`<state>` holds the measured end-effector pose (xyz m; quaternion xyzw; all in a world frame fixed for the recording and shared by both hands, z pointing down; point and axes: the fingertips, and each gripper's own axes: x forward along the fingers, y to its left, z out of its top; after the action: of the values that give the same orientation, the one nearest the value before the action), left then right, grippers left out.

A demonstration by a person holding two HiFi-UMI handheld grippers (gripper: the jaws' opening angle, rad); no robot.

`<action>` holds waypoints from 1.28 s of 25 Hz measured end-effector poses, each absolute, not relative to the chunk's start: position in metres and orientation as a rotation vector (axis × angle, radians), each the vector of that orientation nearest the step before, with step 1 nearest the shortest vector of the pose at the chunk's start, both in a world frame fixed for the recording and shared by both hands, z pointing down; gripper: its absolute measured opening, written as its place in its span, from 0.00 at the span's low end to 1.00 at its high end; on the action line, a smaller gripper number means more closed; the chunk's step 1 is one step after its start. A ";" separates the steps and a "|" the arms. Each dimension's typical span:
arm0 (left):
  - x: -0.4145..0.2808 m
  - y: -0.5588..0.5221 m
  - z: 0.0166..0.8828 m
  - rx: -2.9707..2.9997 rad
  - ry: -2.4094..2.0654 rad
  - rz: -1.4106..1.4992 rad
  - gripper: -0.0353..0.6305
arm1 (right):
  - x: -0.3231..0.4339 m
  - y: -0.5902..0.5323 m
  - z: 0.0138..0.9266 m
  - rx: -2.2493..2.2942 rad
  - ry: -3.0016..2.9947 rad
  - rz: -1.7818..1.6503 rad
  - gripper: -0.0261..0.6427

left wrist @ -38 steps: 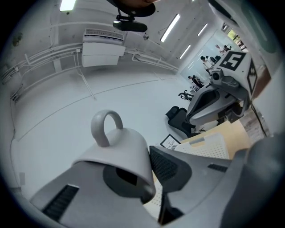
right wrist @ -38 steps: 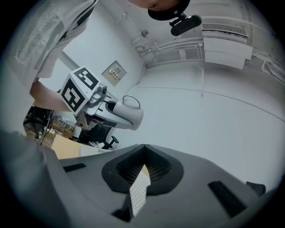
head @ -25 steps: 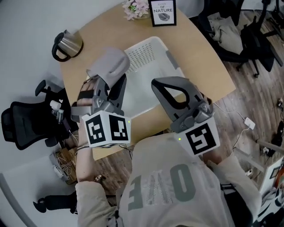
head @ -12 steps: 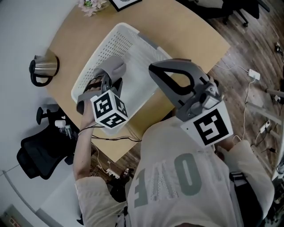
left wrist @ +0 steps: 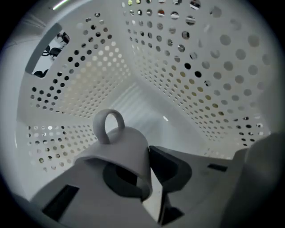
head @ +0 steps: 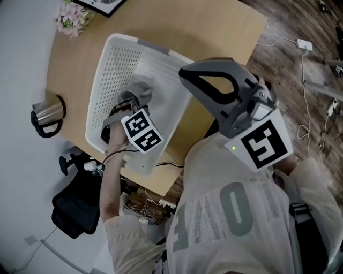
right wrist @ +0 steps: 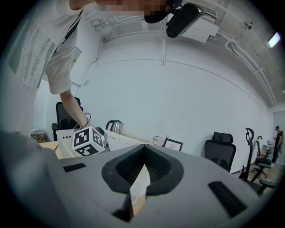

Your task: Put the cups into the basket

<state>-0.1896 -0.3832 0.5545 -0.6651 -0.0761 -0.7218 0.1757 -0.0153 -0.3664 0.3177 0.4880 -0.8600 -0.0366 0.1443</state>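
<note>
Head view: the white perforated basket [head: 110, 69] sits on the tan table [head: 214, 27], and the left gripper [head: 130, 100] is sunk into it, marker cube uppermost, the person's bare forearm reaching in from the table's edge; the right gripper [head: 206, 80] hangs well clear, up over the basket's near corner and close to the person's chest. A steel kettle [head: 47, 113] stands at the table's edge just beside the basket; a small bunch of flowers [head: 72, 16] and a framed sign [head: 104, 4] sit at the far end.

In the left gripper view, dotted basket [left wrist: 200, 80] walls fill the surroundings; the left gripper [left wrist: 147, 169] is clamped on a pale cup [left wrist: 120, 147] – one jaw inside the cup's mouth, the other against its outer wall, the rim pinched between them; the loop handle sticks up away from the jaws; whether the cup touches the basket floor I cannot tell.

In the right gripper view, the right gripper [right wrist: 141, 176] has its jaws pressed together on nothing – it points across the room at a white wall, with the basket [right wrist: 120, 141] and the kettle [right wrist: 115, 127] low in the distance.
</note>
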 end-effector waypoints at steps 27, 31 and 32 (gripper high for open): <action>-0.195 -0.378 0.566 -1.762 -0.343 -2.024 0.17 | -0.032 -0.360 0.325 1.330 -2.448 -0.154 0.03; -0.196 -0.378 0.555 -1.774 -0.295 -2.028 0.17 | -0.033 -0.357 0.320 1.311 -2.472 -0.160 0.03; -0.197 -0.379 0.551 -1.775 -0.281 -2.028 0.17 | -0.034 -0.357 0.319 1.307 -2.476 -0.164 0.03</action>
<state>-0.1968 -0.3787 0.5514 -0.6399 -0.1015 -0.7311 0.2140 -0.0335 -0.3566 0.3191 0.4593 -0.8703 -0.0575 0.1680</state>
